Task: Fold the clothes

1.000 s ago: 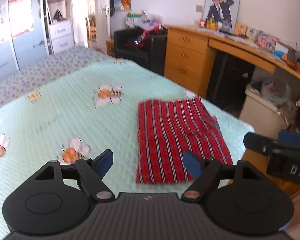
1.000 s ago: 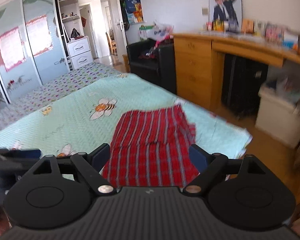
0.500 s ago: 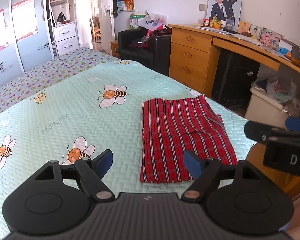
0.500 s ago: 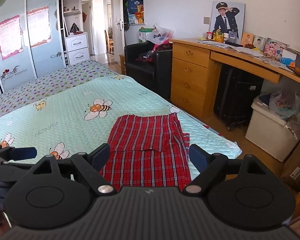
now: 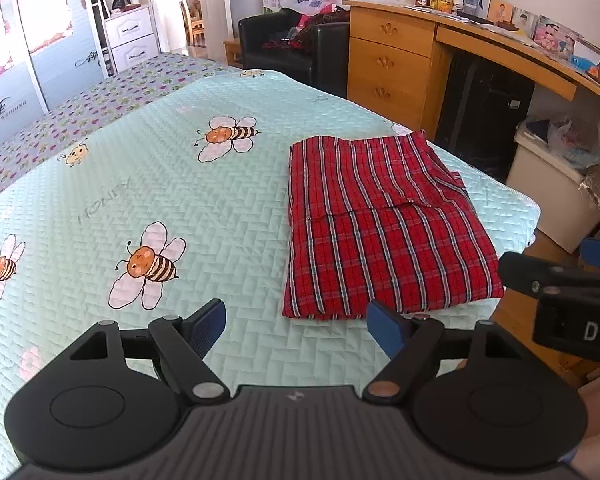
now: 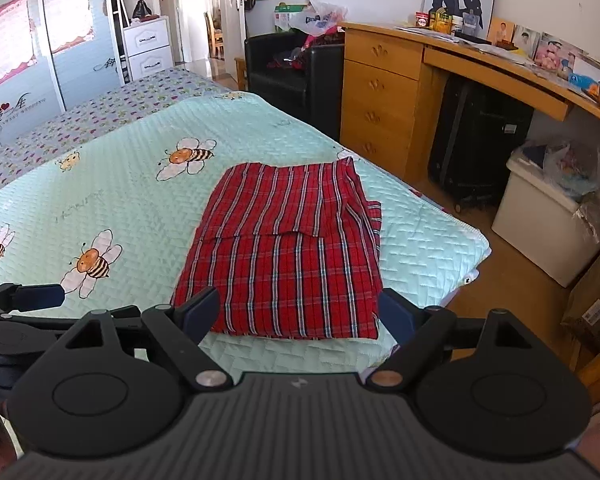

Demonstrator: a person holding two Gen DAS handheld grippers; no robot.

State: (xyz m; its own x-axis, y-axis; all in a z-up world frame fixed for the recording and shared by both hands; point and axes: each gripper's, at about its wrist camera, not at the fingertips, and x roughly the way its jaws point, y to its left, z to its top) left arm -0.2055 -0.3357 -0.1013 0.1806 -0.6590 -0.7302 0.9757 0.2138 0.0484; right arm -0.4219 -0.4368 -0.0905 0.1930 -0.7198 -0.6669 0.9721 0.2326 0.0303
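A red plaid garment [image 5: 380,224] [image 6: 288,256] lies folded flat near the bed's right edge, its upper layer ending in a crease across the middle. My left gripper [image 5: 296,326] hovers open over the quilt just before the garment's near left corner, nothing between its blue pads. My right gripper [image 6: 300,312] is open too, its wide jaws spanning the garment's near edge from above without touching it. Each gripper shows at the edge of the other's view: the right gripper [image 5: 560,280], the left gripper [image 6: 24,300].
The bed carries a pale green quilt with bees [image 5: 152,200]. To the right stand a wooden desk with drawers [image 6: 380,92], a white bin [image 6: 540,216] and a cardboard box [image 6: 596,300] on the floor. A black armchair [image 5: 296,52] sits past the bed's far end.
Both grippers have come down and tilted toward the bed, so the garment sits larger and closer in each view. Their jaws stayed wide. The garment has not moved.
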